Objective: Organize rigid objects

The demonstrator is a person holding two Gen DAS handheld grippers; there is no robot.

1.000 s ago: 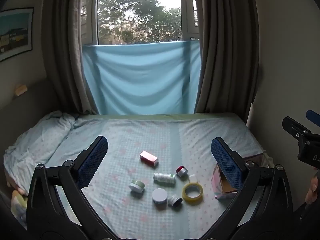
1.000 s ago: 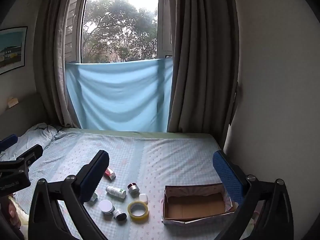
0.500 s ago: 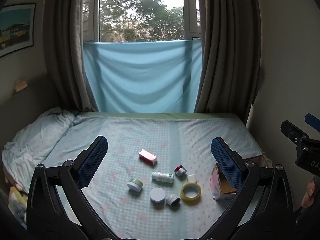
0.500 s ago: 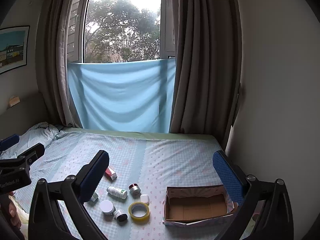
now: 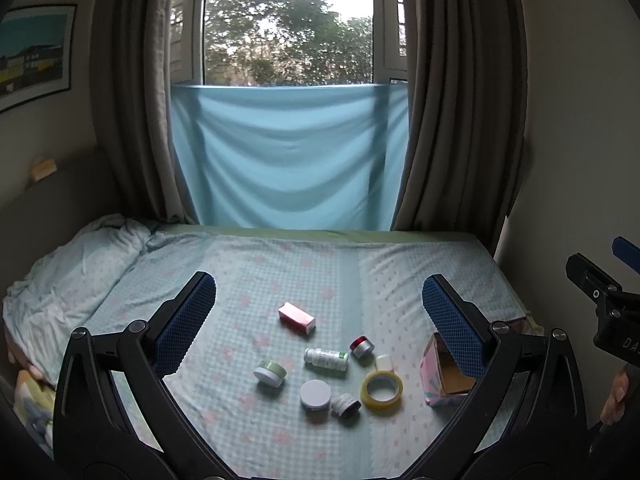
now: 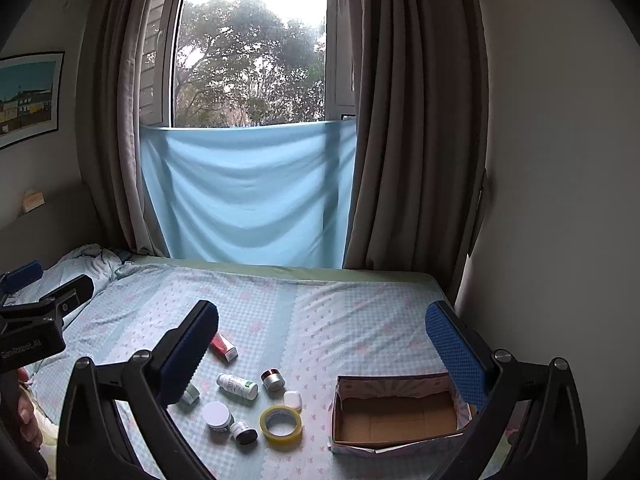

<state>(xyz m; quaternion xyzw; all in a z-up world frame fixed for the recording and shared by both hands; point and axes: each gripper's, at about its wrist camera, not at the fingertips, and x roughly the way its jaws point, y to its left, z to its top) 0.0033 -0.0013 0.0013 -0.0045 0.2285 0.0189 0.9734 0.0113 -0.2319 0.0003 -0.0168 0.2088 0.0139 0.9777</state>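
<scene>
The left tongs (image 5: 318, 320) hang spread wide above the bed (image 5: 400, 280), holding nothing, their blue pads well apart on either side of the small items below. The right tongs (image 6: 320, 340) are likewise spread wide and empty, held over the bed with the cardboard box (image 6: 396, 416) low between their pads, toward the right one. On the checked bedsheet the items lie in a loose cluster: a pink carton (image 5: 297, 319) farthest back, a white bottle (image 5: 326, 359) lying on its side, a red-topped jar (image 5: 362, 346) just beside its cap end, a green-lidded jar (image 5: 271, 372) tipped over to the left, a white round lid (image 5: 315, 393), a dark-capped jar (image 5: 345, 405) touching it, a yellow tape roll (image 5: 381, 388) lying flat, and a small white case (image 5: 384, 362) just behind the roll. The open, empty box sits to the right of the cluster, near the bed's edge. Beyond the bed, a blue cloth (image 6: 248, 188) hangs across the lower window between brown curtains (image 6: 416, 120).
</scene>
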